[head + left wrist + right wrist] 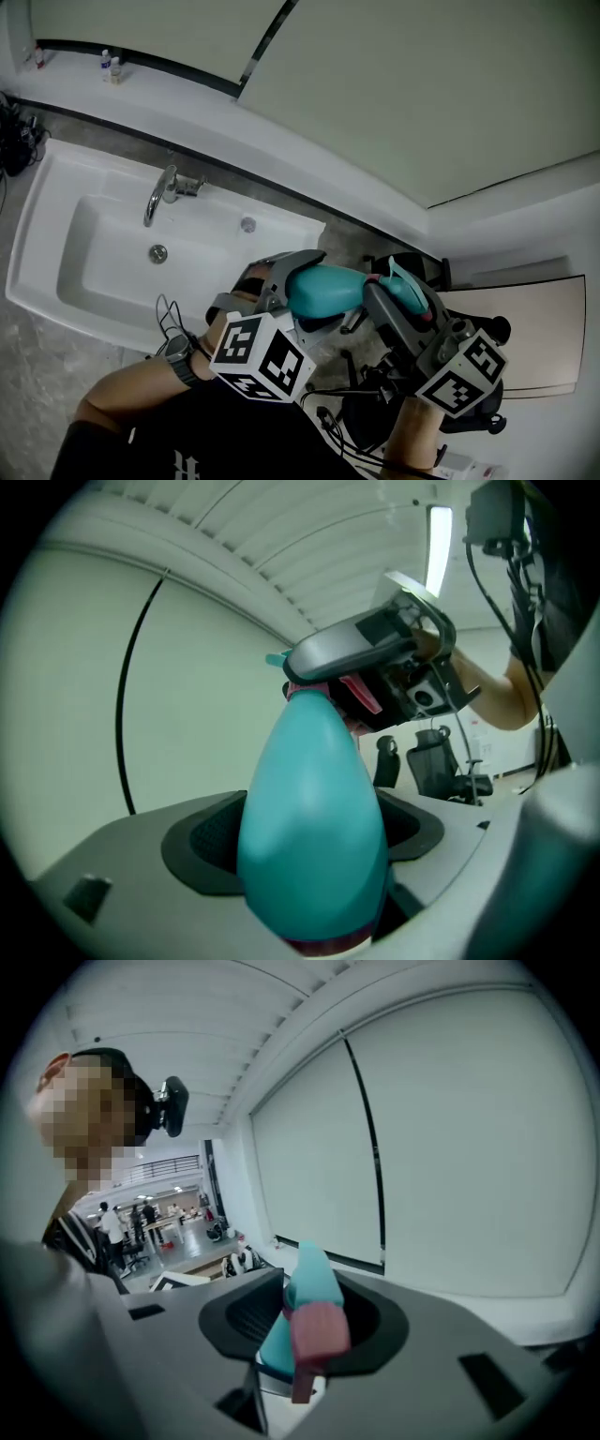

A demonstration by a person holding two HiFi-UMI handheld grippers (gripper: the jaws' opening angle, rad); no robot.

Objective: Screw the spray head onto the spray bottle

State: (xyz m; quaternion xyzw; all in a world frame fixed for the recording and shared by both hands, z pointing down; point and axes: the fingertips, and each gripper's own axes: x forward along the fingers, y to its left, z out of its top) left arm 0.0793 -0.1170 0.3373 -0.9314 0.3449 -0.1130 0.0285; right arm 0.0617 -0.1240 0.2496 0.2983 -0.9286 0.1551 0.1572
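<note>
Head view first: the left gripper [286,295] is clamped round the belly of the teal spray bottle [328,289]. The bottle lies nearly level in mid-air, with its neck toward three o'clock. Meeting it there is the right gripper [403,309], carrying the spray head [405,286] right up at the neck. Whether any thread has caught, I cannot tell. The sink [56,216] and faucet [161,192] sit off at ten o'clock, well apart from the action. Both forearms rise from six o'clock, with the wrists angled inward so the two tools face each other.

Left gripper view: the jaws are closed on the spray bottle [314,817] near its wide end. The neck runs away toward twelve o'clock, and the right gripper [366,653] sits over it. My call is that this hand should act as the vice, firm enough that the bottle cannot spin.

Right gripper view: the jaws are pinched on the spray head [309,1302], its pink trigger [319,1330] nearest the camera and the teal nozzle toward twelve o'clock. To do this well, I'd square the collar to the neck's axis and press lightly. Then roll the right wrist in short tightening turns, regripping rather than over-twisting. A tilted start risks cross-threading.
</note>
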